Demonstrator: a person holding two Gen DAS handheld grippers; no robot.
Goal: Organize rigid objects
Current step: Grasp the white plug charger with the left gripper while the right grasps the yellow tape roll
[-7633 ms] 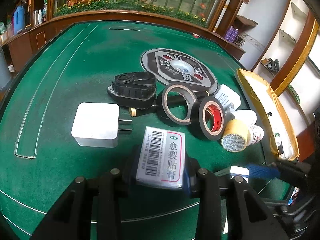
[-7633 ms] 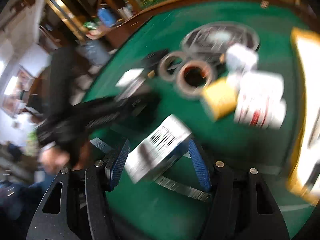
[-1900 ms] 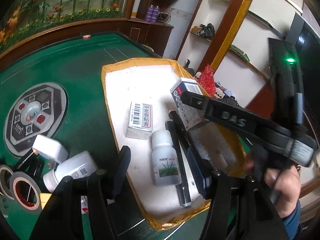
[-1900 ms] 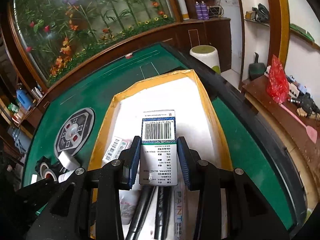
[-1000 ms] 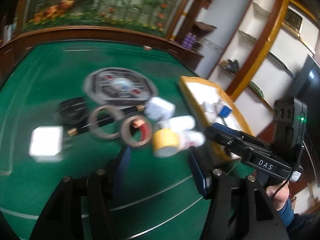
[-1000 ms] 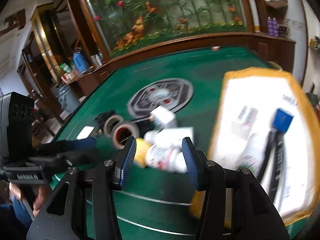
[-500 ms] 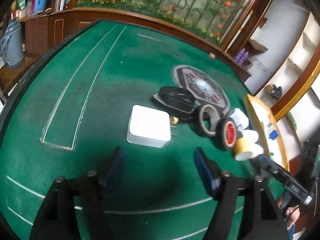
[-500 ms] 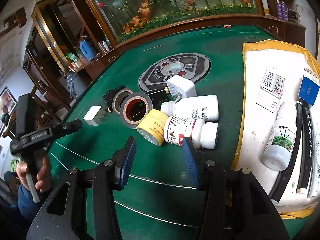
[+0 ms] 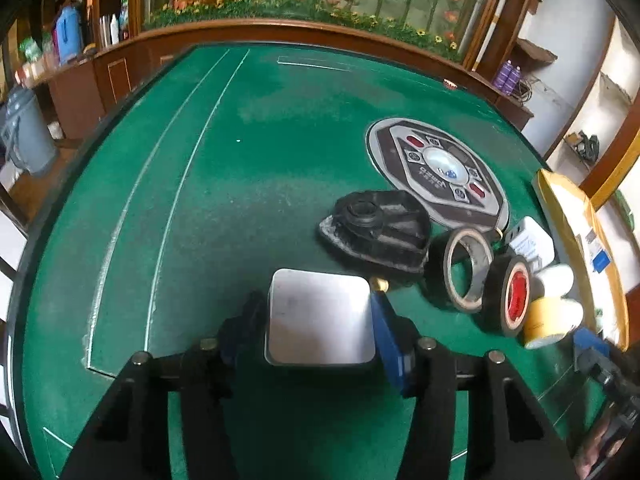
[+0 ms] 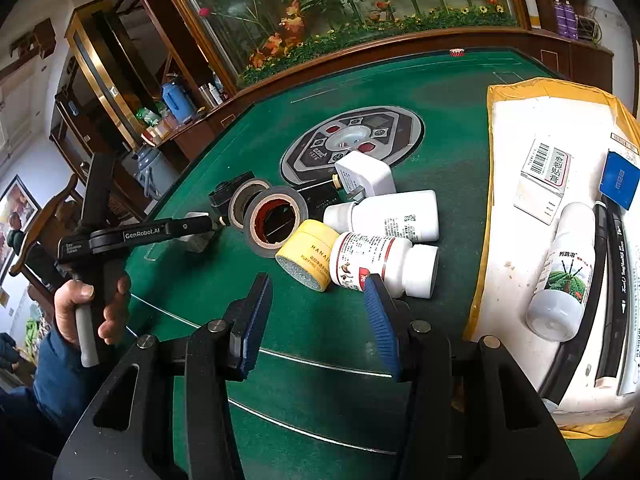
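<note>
Left wrist: left tool closing, seemingly touching white charger

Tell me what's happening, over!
Left gripper fingers just closing around white charger. Right gripper open, empty. Black casing sits just behind charger.

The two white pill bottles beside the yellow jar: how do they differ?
The bottle with the red-banded label lies nearer the right gripper, touching the yellow jar; the plainer white bottle lies behind it, closer to the white plug adapter. The first has busy print, the second sparse grey print. Their caps point opposite ways. Both lie on their sides on the green table.
</note>
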